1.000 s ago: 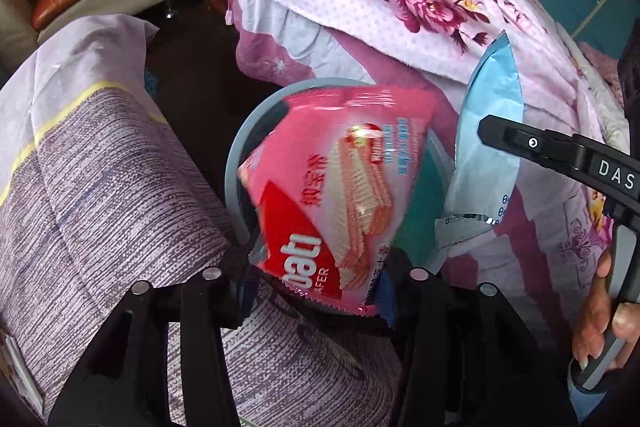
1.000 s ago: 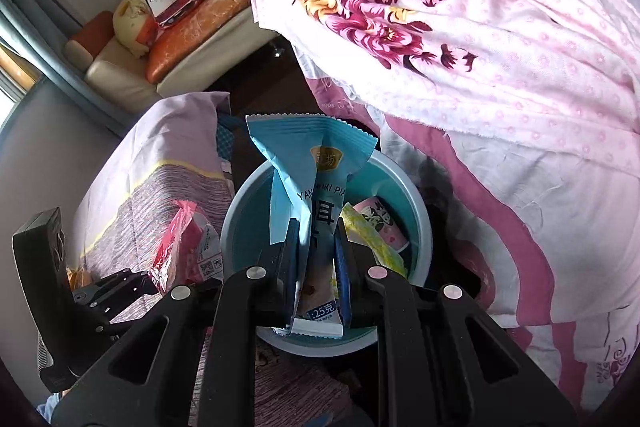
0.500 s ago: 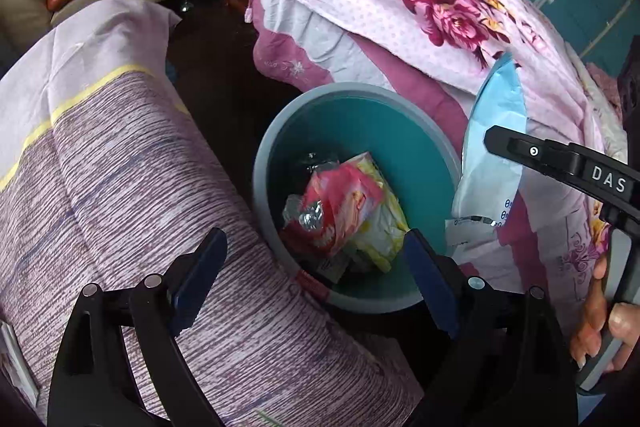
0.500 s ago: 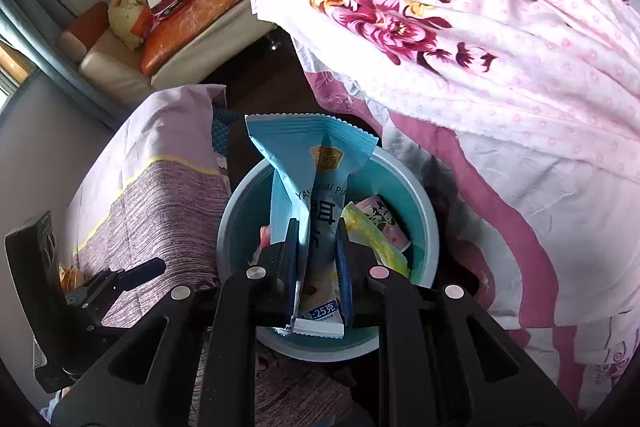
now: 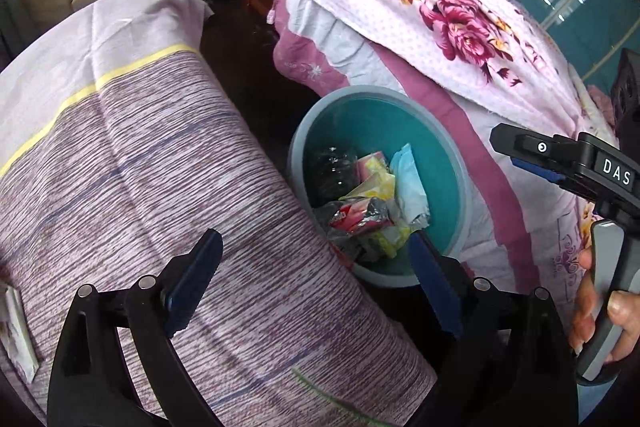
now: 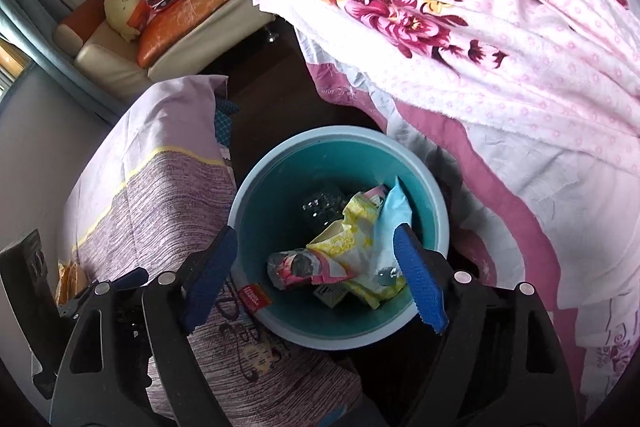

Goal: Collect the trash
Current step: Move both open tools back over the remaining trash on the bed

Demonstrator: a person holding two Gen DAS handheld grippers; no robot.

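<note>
A teal trash bin [image 5: 448, 155] [image 6: 280, 187] stands on the dark floor between two covered pieces of furniture. In it lie a light blue wrapper [image 5: 408, 183] [image 6: 394, 207], a yellow wrapper [image 6: 352, 239] [image 5: 376, 183], a pink-red wafer packet [image 5: 356, 217] [image 6: 296, 267] and a clear plastic bottle [image 6: 320, 205] [image 5: 330, 167]. My left gripper [image 5: 316, 275] is open and empty, over the striped cover beside the bin. My right gripper [image 6: 316, 267] is open and empty, just above the bin's near rim; it shows from the side in the left wrist view [image 5: 532, 159].
A purple striped cover [image 5: 140, 187] [image 6: 160, 211] lies left of the bin. A pink floral bedspread [image 5: 440, 7] [image 6: 480, 27] drapes down on the right, close to the rim. A sofa with cushions [image 6: 180, 19] stands at the back.
My left gripper opened and the pink-red wafer packet dropped into the bin. Then my right gripper opened and the light blue wrapper fell in too. The left gripper drew back to the left.
</note>
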